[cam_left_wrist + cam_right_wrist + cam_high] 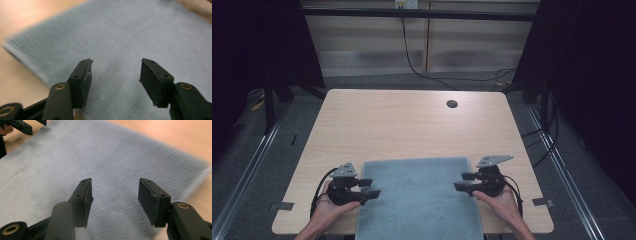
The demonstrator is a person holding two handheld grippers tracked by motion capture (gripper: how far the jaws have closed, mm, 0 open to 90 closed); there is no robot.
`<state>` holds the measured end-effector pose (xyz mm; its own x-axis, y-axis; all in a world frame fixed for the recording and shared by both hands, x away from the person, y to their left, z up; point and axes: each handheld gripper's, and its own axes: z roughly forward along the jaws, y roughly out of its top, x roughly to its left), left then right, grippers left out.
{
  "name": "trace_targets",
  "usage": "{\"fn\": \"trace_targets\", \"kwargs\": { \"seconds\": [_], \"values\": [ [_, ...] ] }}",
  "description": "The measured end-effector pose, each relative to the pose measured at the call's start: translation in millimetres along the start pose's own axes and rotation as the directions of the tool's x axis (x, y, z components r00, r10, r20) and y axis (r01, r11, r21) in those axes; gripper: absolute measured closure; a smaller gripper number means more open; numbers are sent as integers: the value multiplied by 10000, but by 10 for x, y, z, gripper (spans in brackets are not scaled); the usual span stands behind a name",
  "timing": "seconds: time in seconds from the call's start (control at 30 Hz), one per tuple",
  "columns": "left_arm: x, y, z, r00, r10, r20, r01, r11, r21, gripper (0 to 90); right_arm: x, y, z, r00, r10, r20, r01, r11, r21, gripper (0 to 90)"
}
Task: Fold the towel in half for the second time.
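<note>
**High view: both grippers poised at the towel**

Left gripper (371, 189) and right gripper (460, 182) sit at the towel's (419, 195) side edges, jaws spread, holding nothing. Grabbing unevenly would likely skew or bunch the cloth. Its near edge is cut off; the gripper views are blurred.

A grey-blue cloth (419, 197) with a soft, napped surface lies spread flat on the near middle of the table. It is roughly rectangular, unfolded, and its near edge reaches the table's near edge.
</note>
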<state>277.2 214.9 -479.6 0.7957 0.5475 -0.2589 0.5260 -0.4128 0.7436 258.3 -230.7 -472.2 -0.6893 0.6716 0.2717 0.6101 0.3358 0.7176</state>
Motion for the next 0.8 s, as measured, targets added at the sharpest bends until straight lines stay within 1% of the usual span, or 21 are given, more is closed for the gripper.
{"fn": "trace_targets", "kwargs": {
  "seconds": [0.07, 0.1, 0.13, 0.17, 0.2, 0.23, 0.3, 0.33, 0.37, 0.4, 0.43, 0.47, 0.5, 0.53, 0.57, 0.63, 0.67, 0.7, 0.73, 0.77, 0.8],
  "values": [
    [77, 63, -39, 9997, -228, -100, 226, 9996, -189, 420, -78, 43, -57, 9997, -40, 222, 45, 9998, -192, 463],
    [77, 63, -39, 9997, -228, -100, 226, 9996, -189, 413, -123, 62, -77, 9997, 17, 236, -11, 9997, -246, 467],
    [118, 90, -58, 9993, -345, -134, 340, 9988, -350, 413, -123, 62, -77, 9997, 17, 236, -11, 9997, -246, 467],
    [221, 164, -80, 9989, -373, -294, 362, 9986, -392, 413, -204, 99, -97, 9989, 79, 452, -64, 9994, -335, 467],
    [221, 164, -80, 9989, -373, -294, 362, 9986, -392, 413, -204, 99, -97, 9989, 79, 452, -64, 9994, -335, 467],
    [270, 204, -80, 9982, -484, -352, 467, 9978, -471, 413, -252, 118, -93, 9984, 76, 567, -55, 9993, -368, 466],
    [378, 305, -74, 9979, -383, -515, 353, 9977, -574, 420, -335, 182, -69, 9970, 133, 759, -110, 9995, -297, 475],
    [409, 335, -68, 9976, -377, -578, 340, 9974, -642, 460, -385, 244, -41, 9962, 144, 857, -123, 9996, -241, 478],
    [511, 392, -34, 9982, -387, -469, 350, 9965, -758, 486, -406, 282, -24, 9953, 106, 960, -83, 9997, -238, 480],
    [511, 392, -34, 9982, -387, -469, 350, 9965, -758, 517, -406, 282, -24, 9953, 106, 960, -83, 9997, -238, 480],
    [574, 426, -1, 9977, -304, -609, 268, 9979, -595, 517, -425, 320, -7, 9948, 109, 1009, -83, 9996, -263, 483],
    [624, 437, 31, 9963, -419, -746, 385, 9982, -469, 492, -458, 364, 21, 9952, 87, 978, -66, 9997, -219, 492],
    [659, 433, 48, 9959, -485, -768, 443, 9975, -557, 489, -484, 395, 50, 9931, -22, 1172, 37, 9999, -126, 494],
    [699, 416, 63, 9951, -686, -716, 634, 9954, -720, 492, -507, 414, 72, 9921, -40, 1251, 54, 9999, -105, 500],
    [732, 395, 75, 9937, -800, -790, 740, 9944, -757, 491, -541, 431, 99, 9930, 9, 1184, 5, 9999, -120, 501],
    [758, 364, 83, 9929, -807, -871, 752, 9951, -647, 460, -644, 438, 195, 9931, 120, 1168, -106, 9999, -133, 496],
    [765, 357, 76, 9930, -761, -906, 706, 9955, -626, 460, -644, 438, 195, 9931, 120, 1168, -106, 9999, -133, 496],
    [776, 345, 73, 9935, -769, -836, 716, 9954, -643, 472, -688, 413, 236, 9935, 220, 1117, -217, 9998, -42, 479],
    [782, 334, 85, 9930, -783, -880, 726, 9952, -660, 472, -688, 413, 236, 9935, 220, 1117, -217, 9998, -42, 479],
    [803, 324, 110, 9933, -615, -982, 557, 9966, -600, 483, -704, 400, 256, 9929, 229, 1167, -239, 9997, 77, 465],
    [817, 320, 131, 9936, -607, -951, 559, 9970, -527, 495, -729, 371, 273, 9932, 295, 1130, -299, 9996, 17, 465]
  ]
}}
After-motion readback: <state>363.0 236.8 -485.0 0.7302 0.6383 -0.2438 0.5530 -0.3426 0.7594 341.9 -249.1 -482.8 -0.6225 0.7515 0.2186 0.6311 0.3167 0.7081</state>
